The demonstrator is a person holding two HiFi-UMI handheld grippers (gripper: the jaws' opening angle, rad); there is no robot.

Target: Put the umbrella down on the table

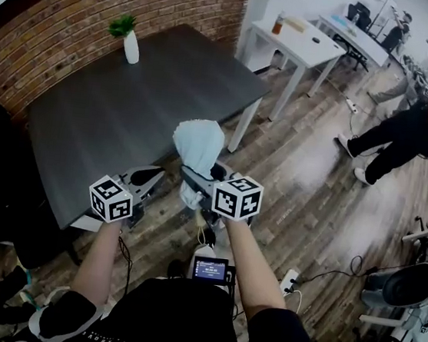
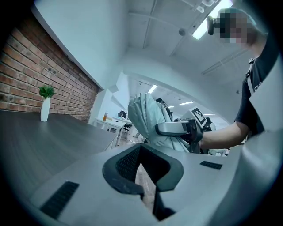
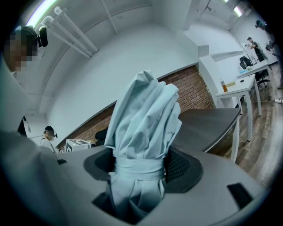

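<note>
Dark table (image 1: 128,109) and its white vase of greenery (image 1: 129,40) on the left, then the left gripper (image 2: 140,148) with jaws together on nothing, and beside it the right gripper (image 3: 139,161) clamped on the folded pale-blue umbrella (image 3: 143,119), held upright in the air by the table's near edge.
</note>
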